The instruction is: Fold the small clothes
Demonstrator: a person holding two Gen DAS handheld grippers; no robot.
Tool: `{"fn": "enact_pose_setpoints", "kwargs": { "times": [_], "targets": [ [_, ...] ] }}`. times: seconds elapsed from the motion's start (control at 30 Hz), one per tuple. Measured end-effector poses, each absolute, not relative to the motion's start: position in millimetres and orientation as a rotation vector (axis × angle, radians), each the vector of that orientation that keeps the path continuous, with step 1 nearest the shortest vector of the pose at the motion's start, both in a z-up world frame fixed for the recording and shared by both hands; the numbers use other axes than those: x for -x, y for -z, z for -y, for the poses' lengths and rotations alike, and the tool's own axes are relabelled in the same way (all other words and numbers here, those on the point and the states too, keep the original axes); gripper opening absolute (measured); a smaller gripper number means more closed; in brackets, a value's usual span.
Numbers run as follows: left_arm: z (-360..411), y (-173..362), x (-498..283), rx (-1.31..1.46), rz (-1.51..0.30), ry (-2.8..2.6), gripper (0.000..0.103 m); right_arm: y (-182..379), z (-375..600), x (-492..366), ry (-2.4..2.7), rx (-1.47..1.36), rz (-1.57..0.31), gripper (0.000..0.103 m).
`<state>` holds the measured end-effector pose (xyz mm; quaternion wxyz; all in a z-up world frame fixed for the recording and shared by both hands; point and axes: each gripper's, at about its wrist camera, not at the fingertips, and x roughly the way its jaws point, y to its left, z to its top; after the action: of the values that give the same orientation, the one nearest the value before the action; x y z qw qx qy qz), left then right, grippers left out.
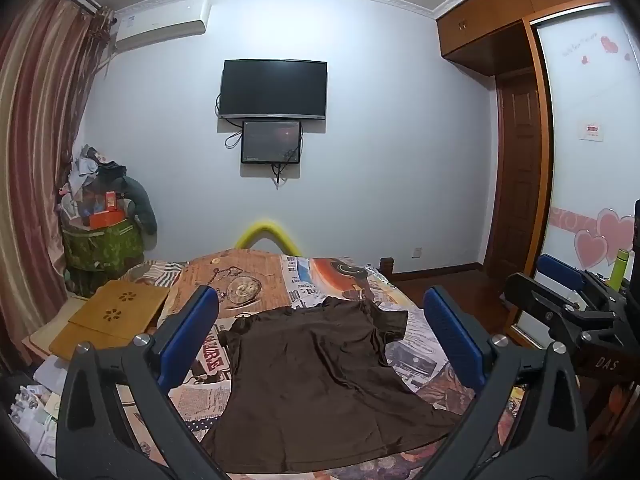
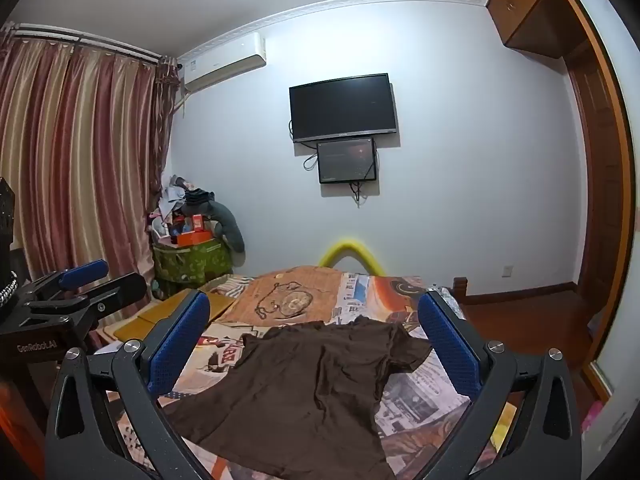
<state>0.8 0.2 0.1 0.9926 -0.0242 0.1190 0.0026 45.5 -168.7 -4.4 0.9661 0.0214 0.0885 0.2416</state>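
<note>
Patterned cotton bedding covers the bed [image 1: 416, 360], which fills the lower half of both wrist views and carries a newspaper-style print. On its left side lie two wooden boards [image 1: 116, 312] with flower cut-outs. A green bag [image 1: 104, 248] piled with clutter stands beyond them near the curtain [image 1: 36, 160]. On the far wall hang a television [image 1: 274, 89] and a smaller screen [image 1: 271, 142] below it.

The brown T-shirt [image 1: 316, 372] lies spread on the bed, hem toward the cameras, collar and sleeves toward the far end. The fabric is flat but creased, and one sleeve [image 1: 394, 320] sticks out on the right. No fold is visible in it yet.

The left tongs [image 1: 320, 344] are held above the near part of the shirt, jaws spread wide, gripping nothing. The right tongs [image 2: 314, 354] are likewise wide apart and empty, also above the garment. Neither tool touches the cloth.

Step in hand, as judged: the approach before the first fold. The next move likely calls for lowering each tool to an edge of the shirt, such as a shoulder and the hem on one side, closing on a single layer, then carrying that side across the middle. Pinching the bedding along with the shirt is the main risk.
</note>
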Motion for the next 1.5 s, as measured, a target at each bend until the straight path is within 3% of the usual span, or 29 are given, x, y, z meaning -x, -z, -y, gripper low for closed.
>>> {"fn": "enact_pose_setpoints", "kwargs": {
  "times": [1.5],
  "targets": [
    [-10, 11, -14, 0.085, -0.245, -0.020, 0.103, 13, 177, -56, -0.472, -0.051, -0.206, 0.103]
  ]
}}
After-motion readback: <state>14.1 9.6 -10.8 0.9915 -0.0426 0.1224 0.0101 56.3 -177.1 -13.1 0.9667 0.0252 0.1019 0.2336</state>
